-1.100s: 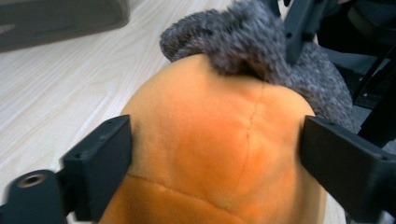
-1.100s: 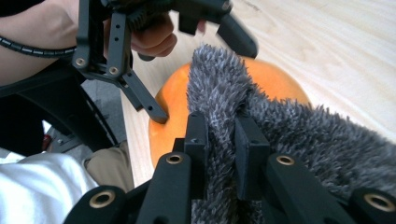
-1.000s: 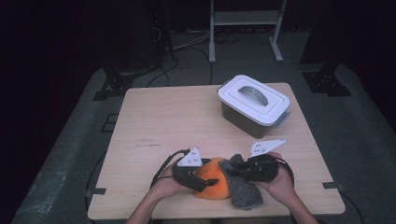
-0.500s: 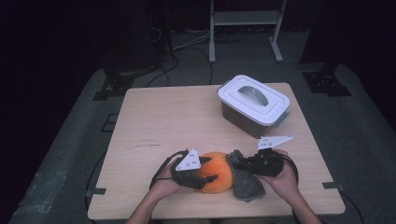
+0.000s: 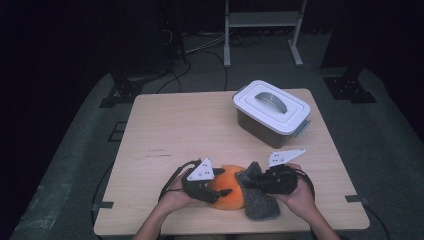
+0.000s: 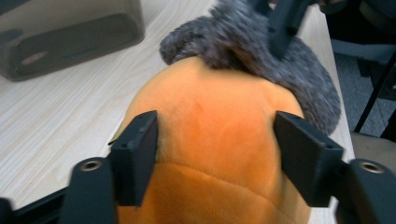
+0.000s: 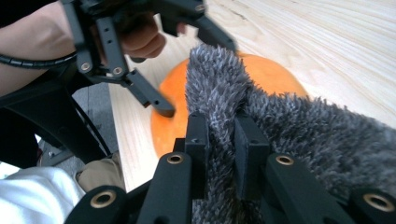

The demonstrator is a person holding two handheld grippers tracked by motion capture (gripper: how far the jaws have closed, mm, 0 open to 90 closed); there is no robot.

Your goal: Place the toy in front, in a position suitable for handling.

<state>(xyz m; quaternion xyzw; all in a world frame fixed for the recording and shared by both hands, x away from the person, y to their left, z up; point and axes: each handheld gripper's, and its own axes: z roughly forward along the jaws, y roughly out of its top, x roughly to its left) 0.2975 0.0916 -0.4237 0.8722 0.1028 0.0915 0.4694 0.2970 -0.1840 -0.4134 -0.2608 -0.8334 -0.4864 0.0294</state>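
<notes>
Left tongs (image 5: 223, 191) are shown straddling the orange plush body (image 5: 227, 192), their jaws having just widened a little; in the left gripper view the pads (image 6: 138, 161) lie against the plush flanks (image 6: 215, 140) without visibly denting them, so a loose hold is judged. Right tongs (image 5: 248, 179) are pressed together on a tuft of the grey furry fabric (image 5: 260, 204), seen pinched between the jaws in the right gripper view (image 7: 219, 116). Largest to smallest: the bench (image 5: 190, 125), of pale wood; the lidded white storage box (image 5: 271, 111), well apart at the far right; the orange plush at the near edge; the grey fabric, touching the plush on its right side. The step in hand appears to be the parting or fitting of the grey piece against the plush. The next move would call for a firmer left hold while the grey piece is drawn steadily.
</notes>
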